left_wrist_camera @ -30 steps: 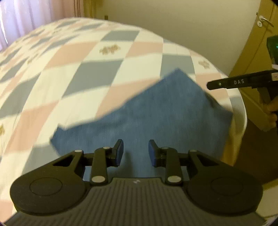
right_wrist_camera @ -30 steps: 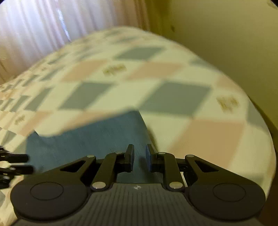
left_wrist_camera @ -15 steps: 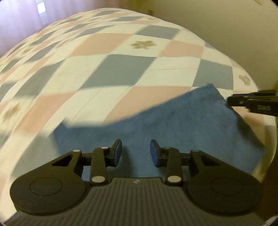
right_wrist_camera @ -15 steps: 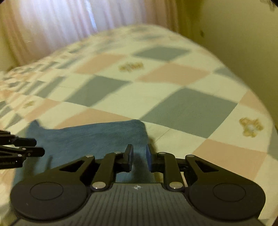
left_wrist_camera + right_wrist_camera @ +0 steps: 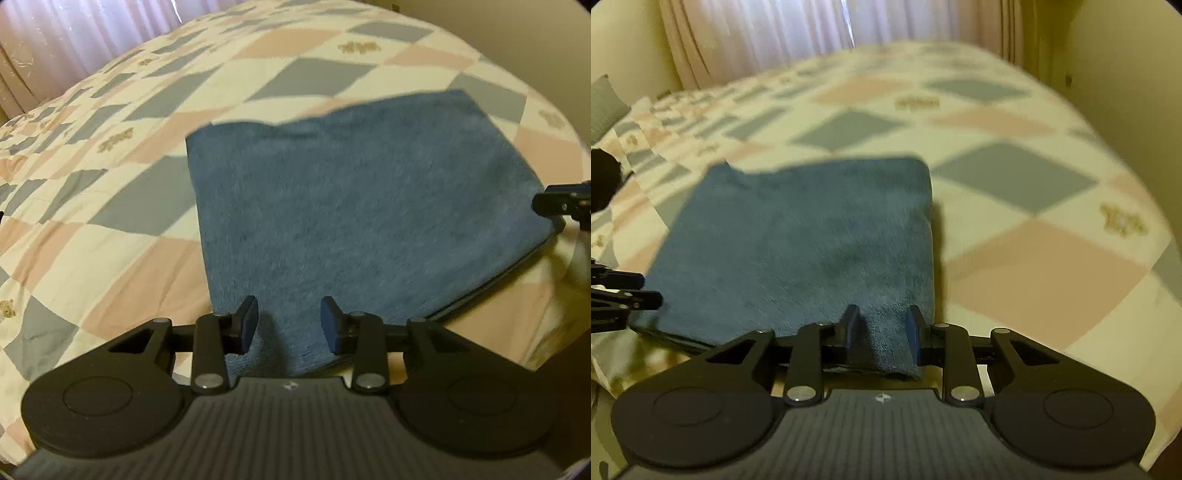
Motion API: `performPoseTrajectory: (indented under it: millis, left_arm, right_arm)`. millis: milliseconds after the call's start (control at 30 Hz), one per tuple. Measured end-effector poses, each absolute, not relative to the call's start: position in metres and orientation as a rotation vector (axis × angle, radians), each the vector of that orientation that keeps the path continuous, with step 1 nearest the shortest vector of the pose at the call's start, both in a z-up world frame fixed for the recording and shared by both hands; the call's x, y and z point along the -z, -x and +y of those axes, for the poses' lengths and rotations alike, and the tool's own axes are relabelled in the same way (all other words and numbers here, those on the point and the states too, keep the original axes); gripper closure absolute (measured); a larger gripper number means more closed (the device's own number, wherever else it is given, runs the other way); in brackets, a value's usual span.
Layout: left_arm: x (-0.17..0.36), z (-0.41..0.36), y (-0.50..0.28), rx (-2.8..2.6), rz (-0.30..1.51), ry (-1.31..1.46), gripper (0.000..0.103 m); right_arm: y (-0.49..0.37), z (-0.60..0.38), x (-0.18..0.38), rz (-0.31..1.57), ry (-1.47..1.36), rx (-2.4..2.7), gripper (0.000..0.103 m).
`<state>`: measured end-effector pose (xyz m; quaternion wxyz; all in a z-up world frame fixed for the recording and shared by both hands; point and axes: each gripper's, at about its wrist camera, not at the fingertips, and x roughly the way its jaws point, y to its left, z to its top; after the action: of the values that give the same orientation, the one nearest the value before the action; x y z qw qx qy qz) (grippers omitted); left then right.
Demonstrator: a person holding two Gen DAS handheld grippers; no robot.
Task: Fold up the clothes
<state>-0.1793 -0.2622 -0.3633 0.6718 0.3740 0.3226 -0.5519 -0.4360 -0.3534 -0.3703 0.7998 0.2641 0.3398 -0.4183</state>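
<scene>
A blue folded garment (image 5: 362,206) lies flat on the checked quilt (image 5: 122,229), close to the bed's near edge. My left gripper (image 5: 290,324) is open at the garment's near left corner, with cloth lying between its fingers. My right gripper (image 5: 882,326) is open at the near right corner of the garment (image 5: 812,243), and cloth also sits between its fingers. The right gripper's tip (image 5: 561,203) shows at the right edge of the left wrist view. The left gripper's tip (image 5: 624,291) shows at the left of the right wrist view.
The quilt (image 5: 1015,177) stretches far beyond the garment towards pale curtains (image 5: 768,33). A grey pillow (image 5: 602,107) and a dark object (image 5: 602,177) lie at the far left. A yellow wall (image 5: 1130,74) runs along the right side.
Both grippers have come down to the garment's near edge, which now fills more of each view. The right gripper's jaws stand wider apart than before. The left jaws keep the same gap.
</scene>
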Motion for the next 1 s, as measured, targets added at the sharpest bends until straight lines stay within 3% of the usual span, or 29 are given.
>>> performPoseTrajectory:
  millis: [267, 333, 433, 500, 1000]
  left_arm:
    - [0.376, -0.266, 0.183, 1.157, 0.846, -0.850, 0.063]
    - [0.366, -0.269, 0.183, 1.107, 0.876, -0.864, 0.055]
    - [0.345, -0.268, 0.185, 1.043, 0.901, -0.866, 0.043]
    - [0.329, -0.262, 0.188, 1.032, 0.899, -0.847, 0.042]
    - [0.222, -0.203, 0.226, 1.045, 0.871, -0.779, 0.030]
  right_arm:
    - [0.417, -0.354, 0.383, 0.832, -0.609, 0.961, 0.067]
    - [0.412, -0.358, 0.373, 0.884, -0.633, 0.993, 0.063]
    - [0.406, -0.355, 0.348, 0.915, -0.687, 1.033, 0.049]
    - [0.405, -0.344, 0.333, 0.895, -0.718, 1.021, 0.029]
    - [0.409, -0.294, 0.242, 0.871, -0.733, 0.983, 0.016]
